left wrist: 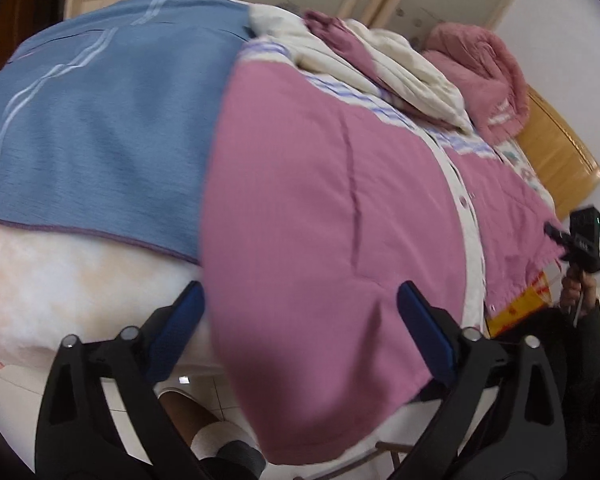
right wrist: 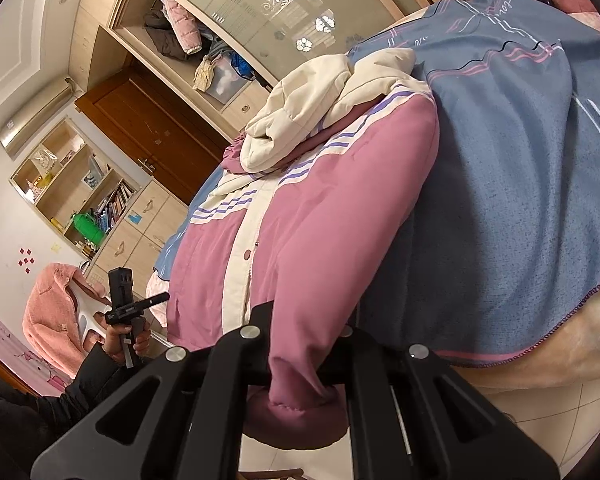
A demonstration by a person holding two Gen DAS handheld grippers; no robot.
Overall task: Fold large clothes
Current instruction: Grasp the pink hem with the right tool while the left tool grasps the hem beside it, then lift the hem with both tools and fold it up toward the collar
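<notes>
On the bed, over a blue striped blanket (left wrist: 92, 128), lies the padded pink-and-cream jacket (left wrist: 320, 184): soft, bulky, probably light and slippery. Right claw (right wrist: 300, 364) is clenched on its hem corner; left claw (left wrist: 300, 332) is released, straddling the hem.

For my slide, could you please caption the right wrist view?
Right claw shut on the pink jacket's hem at the bed edge.

Brown door (right wrist: 148, 128), bookshelf (right wrist: 80, 196), tiled floor (right wrist: 560, 420).

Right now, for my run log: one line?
left gripper: open, over hem | right gripper: shut on pink-and-cream padded jacket | blue blanket beneath
</notes>
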